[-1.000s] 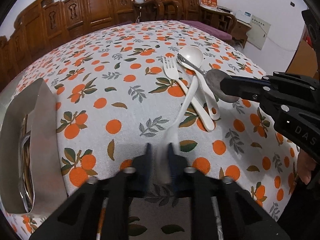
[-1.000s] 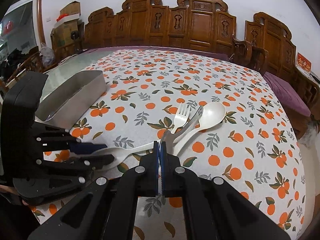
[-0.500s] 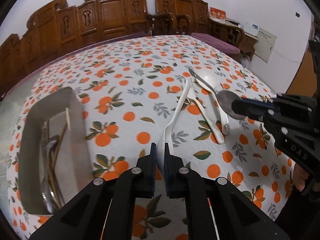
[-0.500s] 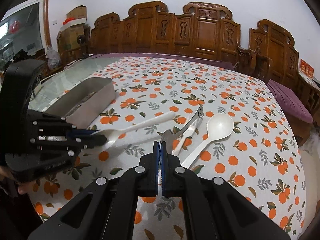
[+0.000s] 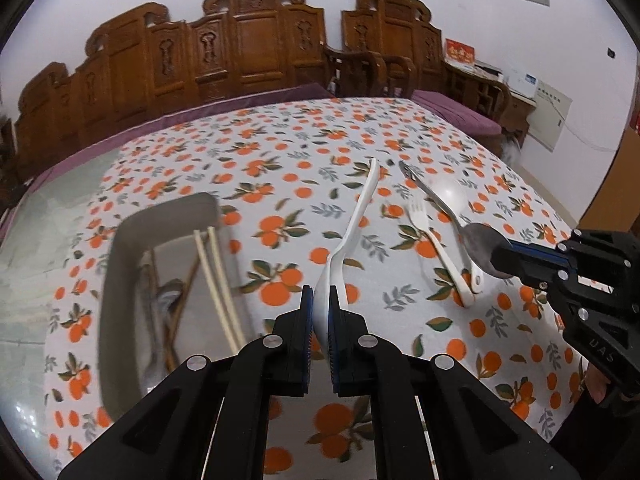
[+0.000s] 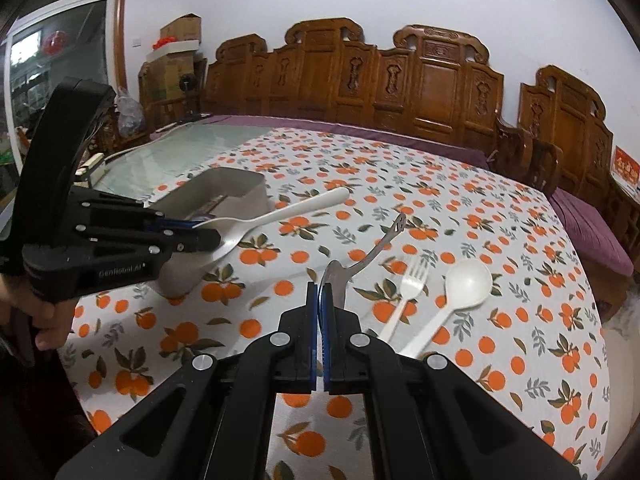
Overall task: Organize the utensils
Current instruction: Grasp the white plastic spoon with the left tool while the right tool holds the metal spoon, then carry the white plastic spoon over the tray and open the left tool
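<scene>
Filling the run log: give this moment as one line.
left gripper: shut on white spoon | right gripper: shut on metal spoon | on table: white fork, white ladle | metal tray: holds chopsticks

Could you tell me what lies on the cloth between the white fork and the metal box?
Nothing lies there: in the right wrist view only bare tablecloth separates the white fork from the metal box.

bare cloth [image 5: 304, 184] beyond tray [image 5: 120, 240], fork [image 5: 424, 220] right

Carved wooden chairs [image 6: 432, 84], cardboard boxes [image 6: 182, 28]
</scene>
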A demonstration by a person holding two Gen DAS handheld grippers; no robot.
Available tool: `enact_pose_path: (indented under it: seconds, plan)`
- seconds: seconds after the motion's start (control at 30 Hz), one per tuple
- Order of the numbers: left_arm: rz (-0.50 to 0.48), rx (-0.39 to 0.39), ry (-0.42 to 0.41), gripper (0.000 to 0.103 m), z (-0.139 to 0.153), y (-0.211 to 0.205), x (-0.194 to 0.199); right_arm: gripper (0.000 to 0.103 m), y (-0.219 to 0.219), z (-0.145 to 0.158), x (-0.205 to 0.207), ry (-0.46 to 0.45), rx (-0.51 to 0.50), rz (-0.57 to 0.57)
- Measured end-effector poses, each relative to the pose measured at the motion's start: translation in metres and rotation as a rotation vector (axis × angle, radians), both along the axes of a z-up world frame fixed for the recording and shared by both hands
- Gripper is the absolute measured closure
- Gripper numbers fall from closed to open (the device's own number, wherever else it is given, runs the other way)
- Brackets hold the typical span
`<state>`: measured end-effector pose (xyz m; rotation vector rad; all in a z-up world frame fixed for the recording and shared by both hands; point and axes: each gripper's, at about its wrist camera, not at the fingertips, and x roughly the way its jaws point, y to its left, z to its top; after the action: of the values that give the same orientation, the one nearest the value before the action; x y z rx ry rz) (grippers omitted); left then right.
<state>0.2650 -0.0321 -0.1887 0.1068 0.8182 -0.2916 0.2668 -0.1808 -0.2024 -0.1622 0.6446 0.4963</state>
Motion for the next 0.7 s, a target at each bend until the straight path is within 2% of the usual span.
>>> enact_pose_path:
  seconds: [0.3,0.57,0.7]
  plan:
    - [0.112,0.015,-0.022,0.097,0.013,0.051,-0.007,0.101,0.017,0.007,-0.014,-0.022,-0.007,0.05]
    - [0.222,0.031,0.034,0.097,-0.003,0.097,-0.001,0.101,0.03,0.012,-0.024,-0.036,-0.014,0.079]
    - [0.249,0.02,0.064,0.097,-0.011,0.107,0.006,0.101,0.035,0.014,-0.026,-0.039,-0.012,0.097]
